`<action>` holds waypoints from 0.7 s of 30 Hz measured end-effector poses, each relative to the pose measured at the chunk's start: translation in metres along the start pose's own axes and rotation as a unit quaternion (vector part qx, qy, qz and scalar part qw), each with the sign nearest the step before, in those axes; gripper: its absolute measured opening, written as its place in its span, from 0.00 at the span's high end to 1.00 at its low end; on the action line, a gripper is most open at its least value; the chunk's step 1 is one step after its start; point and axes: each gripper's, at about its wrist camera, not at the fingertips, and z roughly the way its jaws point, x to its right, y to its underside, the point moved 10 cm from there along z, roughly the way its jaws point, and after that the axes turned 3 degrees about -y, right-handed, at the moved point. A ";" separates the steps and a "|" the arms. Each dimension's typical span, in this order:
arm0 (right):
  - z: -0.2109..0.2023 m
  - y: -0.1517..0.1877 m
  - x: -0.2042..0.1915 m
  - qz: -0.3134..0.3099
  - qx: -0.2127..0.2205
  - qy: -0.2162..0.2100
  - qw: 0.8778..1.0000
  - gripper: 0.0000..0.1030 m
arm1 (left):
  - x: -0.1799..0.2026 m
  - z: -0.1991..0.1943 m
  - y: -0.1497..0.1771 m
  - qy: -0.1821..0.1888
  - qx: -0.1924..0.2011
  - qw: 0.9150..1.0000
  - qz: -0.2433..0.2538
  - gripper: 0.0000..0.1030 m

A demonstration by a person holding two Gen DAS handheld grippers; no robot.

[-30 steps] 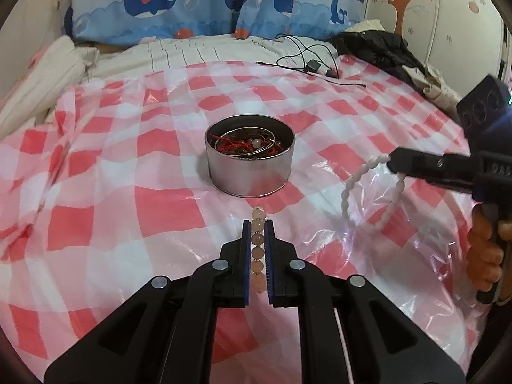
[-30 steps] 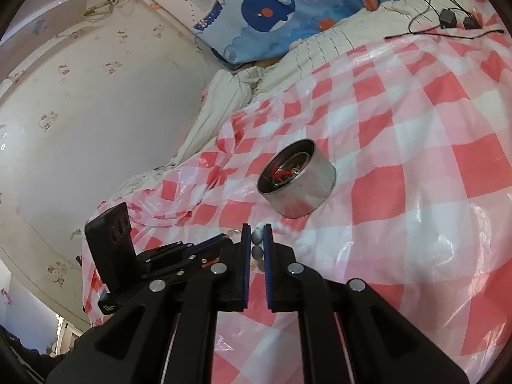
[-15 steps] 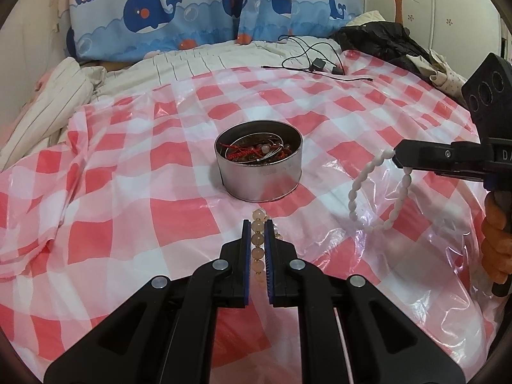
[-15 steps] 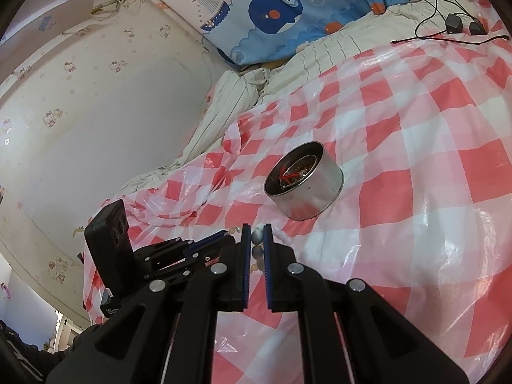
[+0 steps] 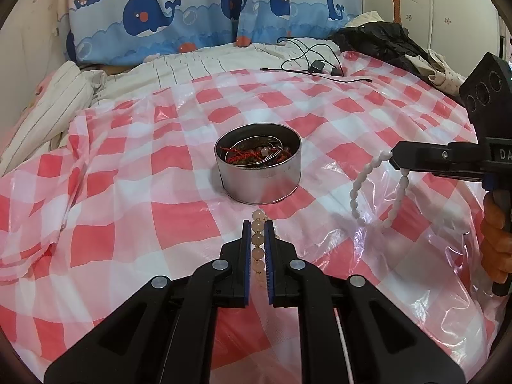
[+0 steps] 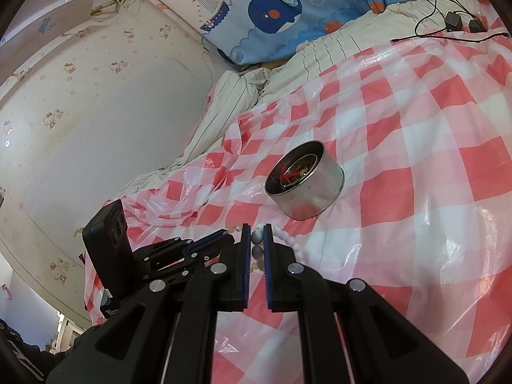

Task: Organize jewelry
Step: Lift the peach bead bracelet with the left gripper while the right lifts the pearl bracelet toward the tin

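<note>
We work over a red-and-white checked plastic sheet (image 5: 134, 192) spread on a bed, with whale-print pillows (image 5: 204, 16) at twelve o'clock in the left wrist view. Near the middle of that view, just above centre, stands the round metal tin (image 5: 258, 172), already holding red cord and metal bangles.

Over the last second the tin has slid from left of centre to dead ahead of the left gripper and sits higher in frame, and more of the pillows has come into sight: we judge that we have raised and squared up on the tin, ready for drops.

At three o'clock the right gripper (image 5: 394, 156) pinches the white bead bracelet (image 5: 377, 192), whose loop hangs free above the sheet, well to the right of the tin. It has kept that clamp throughout.

At six o'clock the left gripper (image 5: 258, 240) is pressed onto the peach bead bracelet (image 5: 257, 240), one bead poking past the fingertips, just short of the tin's near wall.

Both pieces are out of the tin; we judge the next move is carrying each over the rim and letting go.
</note>
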 end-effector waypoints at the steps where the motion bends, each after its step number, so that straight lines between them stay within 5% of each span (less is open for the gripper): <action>1: 0.000 0.000 0.000 0.000 0.000 0.000 1.000 0.92 | 0.000 0.000 0.000 0.000 0.000 1.000 0.000 0.93; 21: 0.005 0.006 -0.004 0.004 -0.003 -0.006 1.000 0.92 | -0.003 -0.003 -0.002 -0.003 0.004 1.000 0.001 0.93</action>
